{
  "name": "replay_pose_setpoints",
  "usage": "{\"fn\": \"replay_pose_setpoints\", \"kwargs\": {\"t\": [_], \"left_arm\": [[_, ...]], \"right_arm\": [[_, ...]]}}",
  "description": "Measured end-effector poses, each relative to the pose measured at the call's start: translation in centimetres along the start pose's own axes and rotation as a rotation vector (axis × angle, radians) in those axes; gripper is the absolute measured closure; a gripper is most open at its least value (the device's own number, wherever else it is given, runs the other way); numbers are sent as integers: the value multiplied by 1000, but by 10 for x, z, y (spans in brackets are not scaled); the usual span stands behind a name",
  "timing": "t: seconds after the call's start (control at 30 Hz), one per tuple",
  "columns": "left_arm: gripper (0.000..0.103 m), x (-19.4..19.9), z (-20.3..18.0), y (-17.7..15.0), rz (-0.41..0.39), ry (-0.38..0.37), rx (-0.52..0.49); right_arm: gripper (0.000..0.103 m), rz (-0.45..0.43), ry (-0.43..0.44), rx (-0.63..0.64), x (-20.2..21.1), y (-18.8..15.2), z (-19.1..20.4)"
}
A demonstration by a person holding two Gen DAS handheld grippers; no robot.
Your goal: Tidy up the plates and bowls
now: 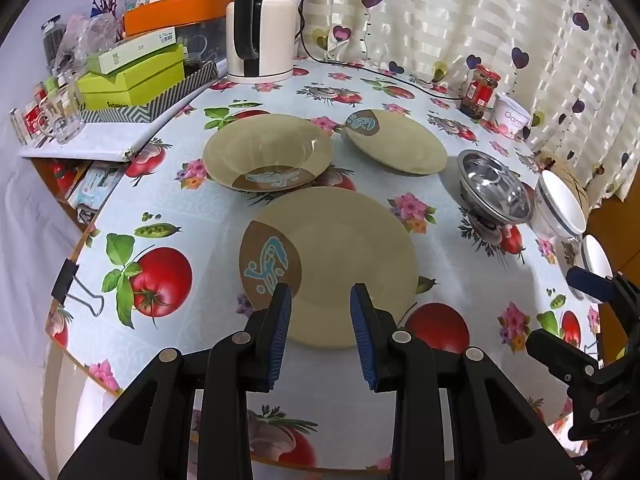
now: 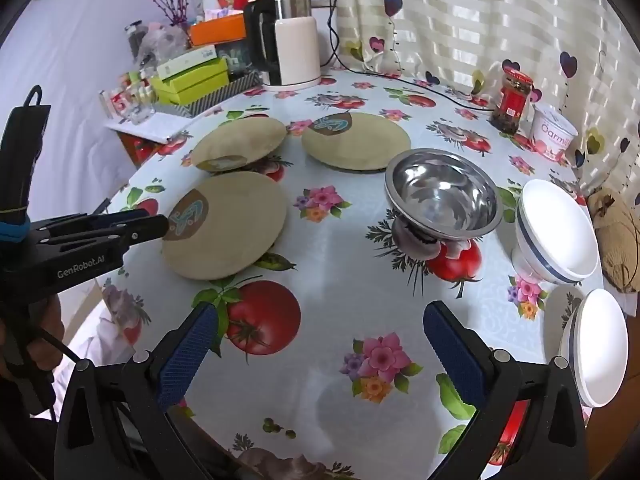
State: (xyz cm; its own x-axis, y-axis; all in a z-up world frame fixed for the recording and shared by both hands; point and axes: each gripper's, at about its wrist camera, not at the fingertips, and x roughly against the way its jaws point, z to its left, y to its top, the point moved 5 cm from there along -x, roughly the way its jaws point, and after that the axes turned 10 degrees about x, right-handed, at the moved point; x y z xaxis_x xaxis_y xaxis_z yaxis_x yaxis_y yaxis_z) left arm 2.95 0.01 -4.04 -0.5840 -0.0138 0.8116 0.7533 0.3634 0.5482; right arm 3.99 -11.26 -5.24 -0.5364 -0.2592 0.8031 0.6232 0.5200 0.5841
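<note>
Plates and bowls sitting spread over the round table (image 1: pixel 224 216) with its fruit-and-flower cloth. Nearest of them, large tan plate (image 1: pixel 340 264) lying flat at the front, brown patch with a blue motif on its left side. Left gripper (image 1: pixel 320 300) hovering just over that plate's near edge, pads apart, nothing pinched between them; seen from the right wrist view, the same left gripper (image 2: pixel 160 224) reaching in from the left toward that large tan plate (image 2: pixel 232 224). Behind it, deep tan plate (image 1: pixel 268 152) resting to the left and flat tan plate (image 1: pixel 400 144) to the right, near each other but not touching. Steel bowl (image 2: pixel 442 194) standing right of the plates, mid-table. White bowl with blue band (image 2: pixel 554 232) sitting just beside the steel one, tilted. Second white bowl (image 2: pixel 600 344) perching at the table's right edge, also tilted. Right gripper (image 2: pixel 320 340) hanging over bare cloth at the front, jaws spread wide, holding nothing, well apart from every dish. Kettle (image 1: pixel 262 28), red-lidded jar (image 2: pixel 512 100) and white tub (image 2: pixel 554 132) standing along the far side by the curtain (image 1: pixel 460 12). Boxes (image 1: pixel 132 76) piling up on the shelf at left.
</note>
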Motion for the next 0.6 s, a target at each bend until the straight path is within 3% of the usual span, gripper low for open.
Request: {"fn": "replay_pose_setpoints", "kwargs": {"t": [0.33, 0.6], "left_arm": [[71, -1, 5, -2, 16, -23, 7], [71, 3, 2, -5, 0, 1, 9]], "right_arm": [[0, 4, 6, -2, 1, 5, -4], [0, -4, 15, -3, 2, 3, -1]]}}
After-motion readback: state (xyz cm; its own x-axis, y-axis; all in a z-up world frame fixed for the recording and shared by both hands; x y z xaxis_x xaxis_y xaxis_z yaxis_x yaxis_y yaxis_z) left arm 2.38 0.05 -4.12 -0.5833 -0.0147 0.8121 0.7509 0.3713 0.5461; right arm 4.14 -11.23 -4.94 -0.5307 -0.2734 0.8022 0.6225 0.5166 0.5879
